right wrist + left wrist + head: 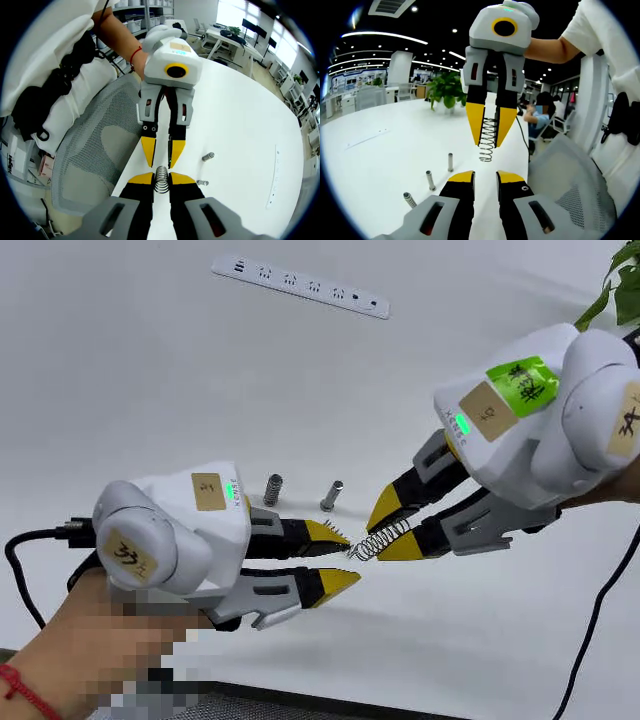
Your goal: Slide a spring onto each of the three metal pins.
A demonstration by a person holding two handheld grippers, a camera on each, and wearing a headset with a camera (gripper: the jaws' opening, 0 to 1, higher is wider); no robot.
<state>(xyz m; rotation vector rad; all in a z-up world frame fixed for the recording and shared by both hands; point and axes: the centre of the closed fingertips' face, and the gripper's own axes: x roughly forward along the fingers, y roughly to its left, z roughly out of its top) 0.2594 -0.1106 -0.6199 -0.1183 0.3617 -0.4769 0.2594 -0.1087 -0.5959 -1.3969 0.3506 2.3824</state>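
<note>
Your right tongs (393,530) pinch one end of a spring (368,544) in mid-air, its free end towards your left tongs (340,558), which are spread and empty, likely ready to steady it. A bare pin (332,495) waits on the worktop (150,390) beside a loaded pin (272,488).

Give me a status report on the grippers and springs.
Left gripper open, empty. Right gripper shut on spring. One pin sprung, two pins bare. No obstruction seen.

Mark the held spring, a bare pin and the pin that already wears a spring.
held spring (380,539), head view, on its middle coils.
bare pin (331,496), head view, on its shaft.
sprung pin (272,490), head view, on the coils around it.
</note>
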